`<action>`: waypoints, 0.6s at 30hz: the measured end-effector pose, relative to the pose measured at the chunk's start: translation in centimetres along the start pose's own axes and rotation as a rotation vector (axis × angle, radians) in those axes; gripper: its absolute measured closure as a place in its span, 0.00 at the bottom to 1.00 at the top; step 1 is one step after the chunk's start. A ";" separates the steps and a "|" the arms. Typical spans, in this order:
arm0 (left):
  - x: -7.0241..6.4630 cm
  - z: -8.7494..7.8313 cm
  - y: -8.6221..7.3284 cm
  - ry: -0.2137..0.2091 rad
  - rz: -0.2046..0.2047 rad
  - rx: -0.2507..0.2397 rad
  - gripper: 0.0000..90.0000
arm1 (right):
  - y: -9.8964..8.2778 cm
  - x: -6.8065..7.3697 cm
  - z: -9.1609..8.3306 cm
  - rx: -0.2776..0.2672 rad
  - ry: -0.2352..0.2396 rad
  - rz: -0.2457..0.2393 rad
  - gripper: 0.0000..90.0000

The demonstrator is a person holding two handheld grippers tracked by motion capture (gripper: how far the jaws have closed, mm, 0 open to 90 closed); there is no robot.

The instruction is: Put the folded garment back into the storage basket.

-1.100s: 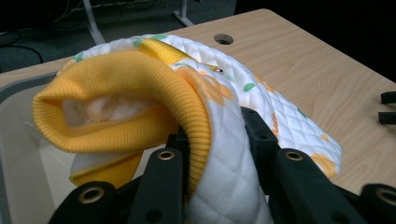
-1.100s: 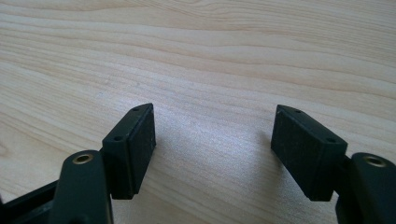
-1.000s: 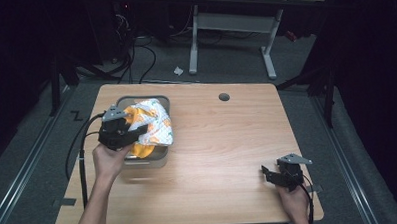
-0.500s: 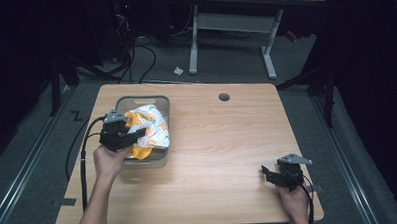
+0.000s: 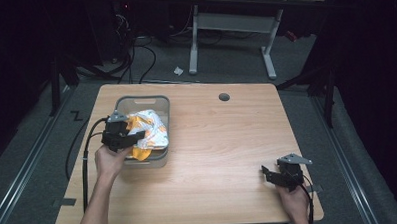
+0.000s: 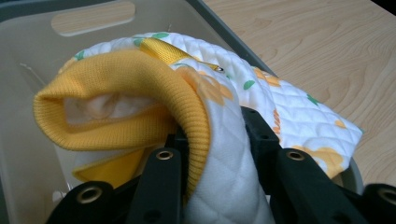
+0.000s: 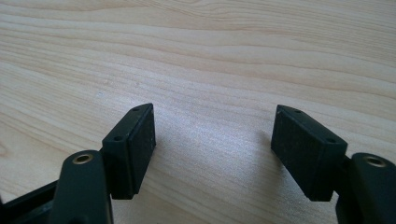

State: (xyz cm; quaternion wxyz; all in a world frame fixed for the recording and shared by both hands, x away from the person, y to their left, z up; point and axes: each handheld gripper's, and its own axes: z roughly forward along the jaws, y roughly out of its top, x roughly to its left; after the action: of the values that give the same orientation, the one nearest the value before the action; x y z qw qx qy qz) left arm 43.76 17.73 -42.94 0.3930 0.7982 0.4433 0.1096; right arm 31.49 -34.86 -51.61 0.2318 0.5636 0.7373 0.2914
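Pinching the quilted garment between its jaws, the left claw holds it over the grey bin.

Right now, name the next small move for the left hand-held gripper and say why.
Probably open the jaws. The left hand-held gripper is clamped on the yellow-and-white quilted garment, which already sits bunched inside the grey bin, so letting go would leave it there.

The quilted garment hides the left gripper's pads and most of the grey bin's floor.
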 end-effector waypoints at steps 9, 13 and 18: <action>0.3 1.1 -0.1 0.039 0.003 0.061 0.78 | 0.0 0.0 0.0 0.000 0.000 0.001 0.35; 0.3 1.5 -0.2 0.052 0.004 0.080 0.78 | 0.0 0.0 0.0 0.000 0.000 0.000 0.34; 0.3 2.1 -0.2 0.072 0.001 0.107 0.77 | 0.0 0.0 0.0 0.000 -0.001 0.000 0.34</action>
State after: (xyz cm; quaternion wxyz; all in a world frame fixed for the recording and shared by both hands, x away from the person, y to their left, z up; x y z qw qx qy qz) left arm 44.89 16.93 -44.50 0.3335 0.8139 0.4618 0.1147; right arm 31.48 -34.85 -51.61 0.2319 0.5639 0.7371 0.2914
